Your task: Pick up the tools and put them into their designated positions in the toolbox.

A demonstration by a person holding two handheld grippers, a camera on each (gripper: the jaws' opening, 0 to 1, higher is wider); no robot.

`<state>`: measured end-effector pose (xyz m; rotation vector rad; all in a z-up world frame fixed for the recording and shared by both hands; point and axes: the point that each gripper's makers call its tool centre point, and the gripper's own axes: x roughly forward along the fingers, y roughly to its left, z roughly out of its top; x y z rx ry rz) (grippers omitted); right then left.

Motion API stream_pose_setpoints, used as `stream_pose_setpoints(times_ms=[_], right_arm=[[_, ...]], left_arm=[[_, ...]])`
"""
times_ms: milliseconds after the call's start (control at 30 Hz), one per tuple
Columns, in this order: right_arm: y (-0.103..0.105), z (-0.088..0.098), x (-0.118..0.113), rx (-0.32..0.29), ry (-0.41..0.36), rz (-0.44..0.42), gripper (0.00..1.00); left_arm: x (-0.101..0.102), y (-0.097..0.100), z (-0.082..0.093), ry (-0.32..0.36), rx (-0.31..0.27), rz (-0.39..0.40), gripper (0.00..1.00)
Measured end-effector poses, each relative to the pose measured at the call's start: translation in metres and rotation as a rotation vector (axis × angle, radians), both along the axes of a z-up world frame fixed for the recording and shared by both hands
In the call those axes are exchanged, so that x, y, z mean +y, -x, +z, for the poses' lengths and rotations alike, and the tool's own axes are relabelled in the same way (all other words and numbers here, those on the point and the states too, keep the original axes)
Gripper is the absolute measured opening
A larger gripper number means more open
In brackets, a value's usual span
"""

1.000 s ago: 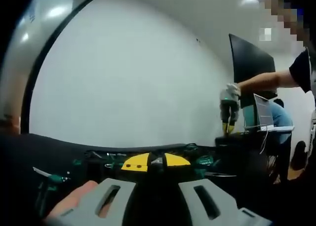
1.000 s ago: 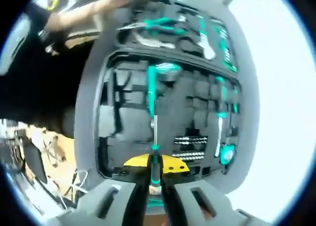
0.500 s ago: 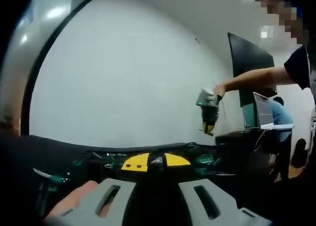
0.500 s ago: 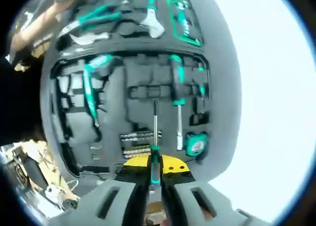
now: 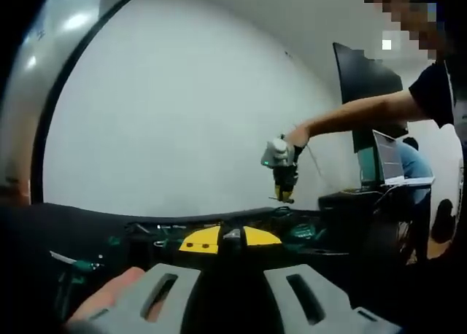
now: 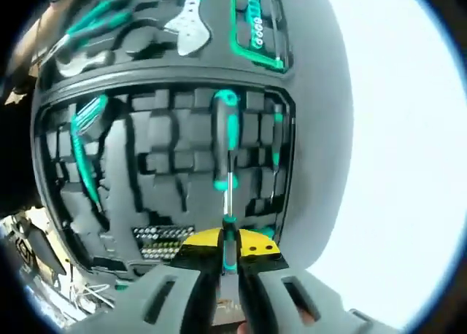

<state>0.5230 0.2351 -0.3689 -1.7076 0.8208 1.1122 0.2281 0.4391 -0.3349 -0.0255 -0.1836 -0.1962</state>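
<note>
right claw (image 6: 229,255) grips screwdriver (image 6: 228,203) (over toolbox (image 6: 168,166))

In the left gripper view the left gripper (image 5: 230,241) lies low and level, its yellow-tipped jaws nearly meeting, though whether anything sits between them cannot be told; a fingertip (image 5: 109,294) of the hand that carries it shows beside the left jaw's base; further off, a bare forearm (image 5: 354,117) reaches in from the right, carrying the right gripper (image 5: 281,195) pointed downward; in the right gripper view the right gripper (image 6: 229,252) has its jaws pressed together on a slim teal-collared shaft that runs forward between them.
</note>
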Motion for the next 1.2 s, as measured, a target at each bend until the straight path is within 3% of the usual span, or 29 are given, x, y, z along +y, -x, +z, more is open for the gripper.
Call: stream_pose_setpoints(times_ms=[533, 767, 833, 967, 1033, 1100, 1200], right_arm=[[-0.031, -0.039, 0.034, -0.021, 0.051, 0.038, 0.05], [-0.039, -0.049, 0.031, -0.011, 0.043, 0.010, 0.06], [-0.043, -0.051, 0.035, -0.022, 0.017, -0.009, 0.06], [-0.041, -0.052, 0.047, 0.022, -0.065, -0.026, 0.07], [-0.038, -0.054, 0.055, 0.056, -0.116, -0.025, 0.15], [-0.039, -0.048, 0.056, 0.060, -0.133, -0.009, 0.16], [-0.035, -0.031, 0.066, 0.114, -0.279, -0.035, 0.13]], left_arm=[[0.000, -0.001, -0.001, -0.010, 0.004, 0.005, 0.12], [-0.001, -0.002, -0.001, -0.012, 0.005, 0.005, 0.12], [0.000, -0.003, -0.002, -0.013, 0.006, 0.006, 0.12], [0.000, -0.004, -0.003, -0.015, 0.008, 0.008, 0.12], [0.001, -0.004, -0.003, -0.016, 0.009, 0.009, 0.12], [0.001, -0.004, -0.003, -0.017, 0.010, 0.009, 0.12], [0.001, -0.004, -0.003, -0.016, 0.007, 0.007, 0.12]])
